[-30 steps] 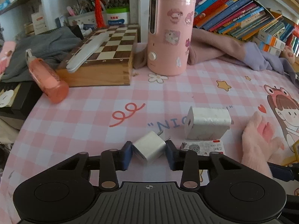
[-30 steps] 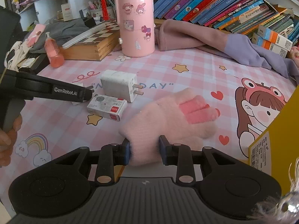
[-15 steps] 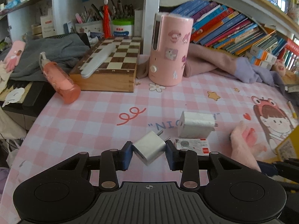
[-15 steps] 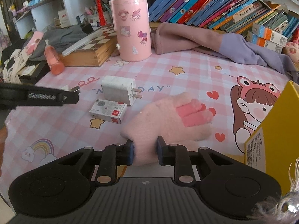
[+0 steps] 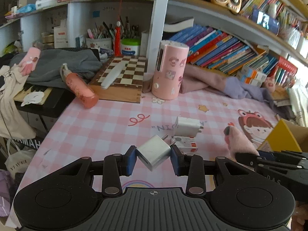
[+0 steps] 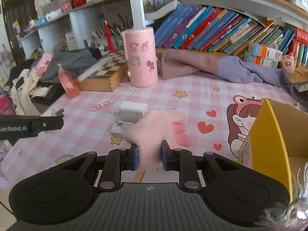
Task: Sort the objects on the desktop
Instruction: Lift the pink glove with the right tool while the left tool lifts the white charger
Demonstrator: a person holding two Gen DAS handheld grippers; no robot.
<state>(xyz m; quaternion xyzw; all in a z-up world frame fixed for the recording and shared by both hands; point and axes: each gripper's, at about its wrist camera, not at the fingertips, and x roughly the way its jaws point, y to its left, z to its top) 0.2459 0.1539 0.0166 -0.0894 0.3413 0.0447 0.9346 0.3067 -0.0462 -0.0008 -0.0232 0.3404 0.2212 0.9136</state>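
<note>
My left gripper (image 5: 153,156) is shut on a small white plug adapter (image 5: 154,152), held tilted above the pink checked mat (image 5: 100,127). Its prongs point away from me. My right gripper (image 6: 149,152) is shut on the cuff of a fluffy pink glove (image 6: 154,127), lifted off the mat with its fingers hanging forward. In the left wrist view the pink glove (image 5: 238,142) shows at the right, above the right gripper's arm. On the mat lie a larger white charger (image 5: 187,125) and a small white-and-red box (image 5: 184,144).
A yellow cardboard box (image 6: 269,138) stands open at the right. At the back are a pink cylinder (image 5: 169,69), a wooden chessboard (image 5: 123,77), a toppled pink bottle (image 5: 80,88), grey and purple clothes, and a row of books (image 6: 211,30). The desk drops off at the left.
Both grippers have risen and drawn back from the mat. The adapter stays in the left one. The right jaws squeezed tighter on the glove and lifted it off the mat.
</note>
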